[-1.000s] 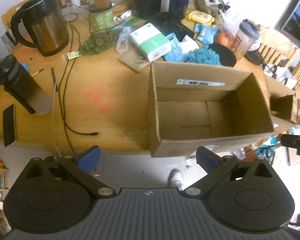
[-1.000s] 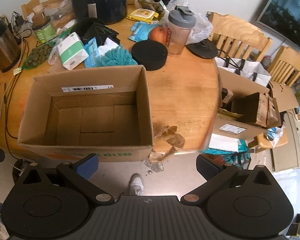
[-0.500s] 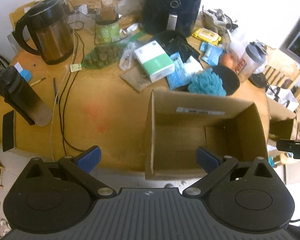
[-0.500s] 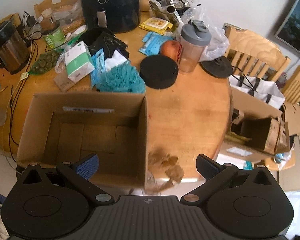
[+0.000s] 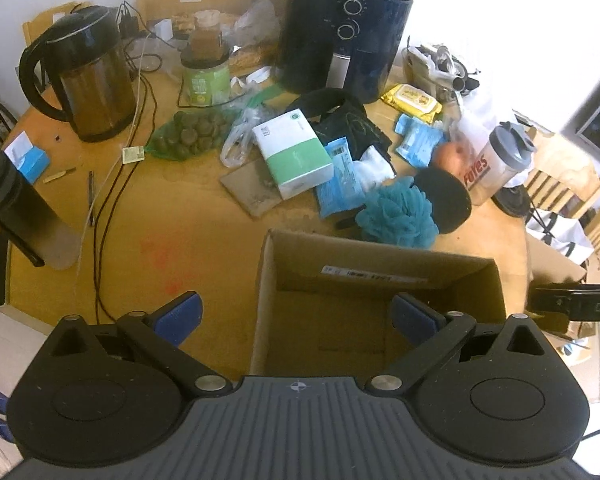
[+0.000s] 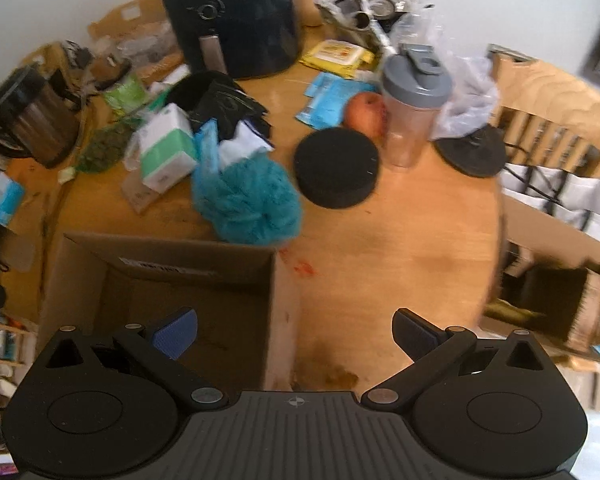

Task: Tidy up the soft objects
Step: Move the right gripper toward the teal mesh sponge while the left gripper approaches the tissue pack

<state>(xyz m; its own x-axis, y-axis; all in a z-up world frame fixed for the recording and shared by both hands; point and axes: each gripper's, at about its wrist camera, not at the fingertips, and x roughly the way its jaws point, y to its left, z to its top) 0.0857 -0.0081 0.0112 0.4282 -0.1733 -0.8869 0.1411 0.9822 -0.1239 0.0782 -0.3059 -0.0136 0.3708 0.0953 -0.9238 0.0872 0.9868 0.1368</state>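
Note:
An empty open cardboard box stands at the near edge of the round wooden table. Just behind its far wall lie a teal mesh bath pouf and a round black sponge. A green-and-white tissue pack, blue packets and black and white cloth lie further back. My left gripper is open over the box's near left side. My right gripper is open above the box's right wall, holding nothing.
A black air fryer, a kettle, a green jar, a shaker bottle, an apple and a dark bottle crowd the table. Cables trail on the left. Wooden chairs and open boxes stand to the right.
Both grippers have moved forward over the table, so the box has slid toward the bottom of each view and the pile of soft things looks closer. Both stayed open.

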